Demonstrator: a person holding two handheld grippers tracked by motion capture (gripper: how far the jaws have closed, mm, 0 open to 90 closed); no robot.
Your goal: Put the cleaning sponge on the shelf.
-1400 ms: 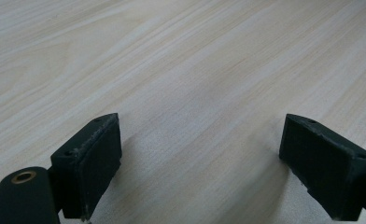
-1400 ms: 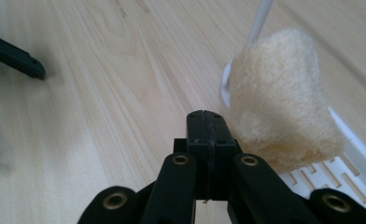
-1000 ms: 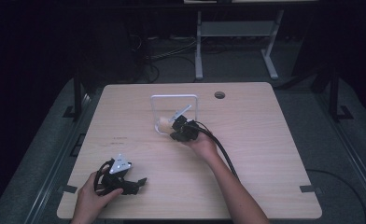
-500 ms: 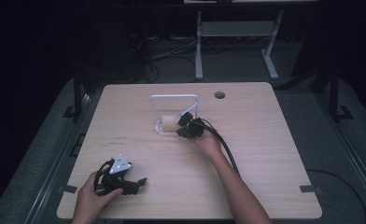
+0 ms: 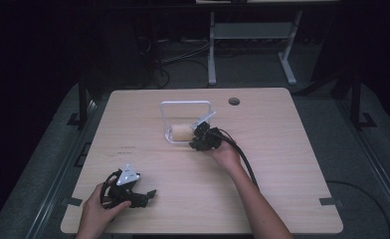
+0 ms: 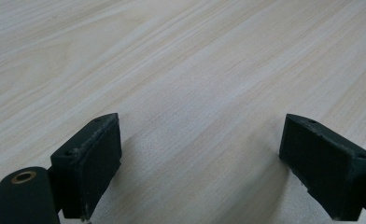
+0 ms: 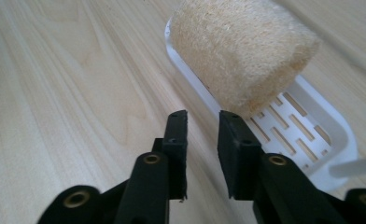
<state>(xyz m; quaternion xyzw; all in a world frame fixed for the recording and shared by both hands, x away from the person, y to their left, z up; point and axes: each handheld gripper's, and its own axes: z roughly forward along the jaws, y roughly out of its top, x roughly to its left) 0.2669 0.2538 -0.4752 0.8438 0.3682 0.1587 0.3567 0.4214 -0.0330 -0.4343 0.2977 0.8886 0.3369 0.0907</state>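
Loofah sponge, a tan fibrous cylinder [image 7: 243,49], is lying on its side in the white slotted plastic tray [image 7: 307,128], at twelve o'clock from the right gripper [image 7: 203,122], whose jaws have just been opening, empty. It is looking light, springy and rough; gripping across its round middle seems best. Left gripper [image 6: 197,158] is resting released on the pale wooden table [image 5: 282,149].

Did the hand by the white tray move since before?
Yes. The right gripper has pulled slightly back from the white tray, toward the table's near edge; its jaws have just been opening, nothing between them.
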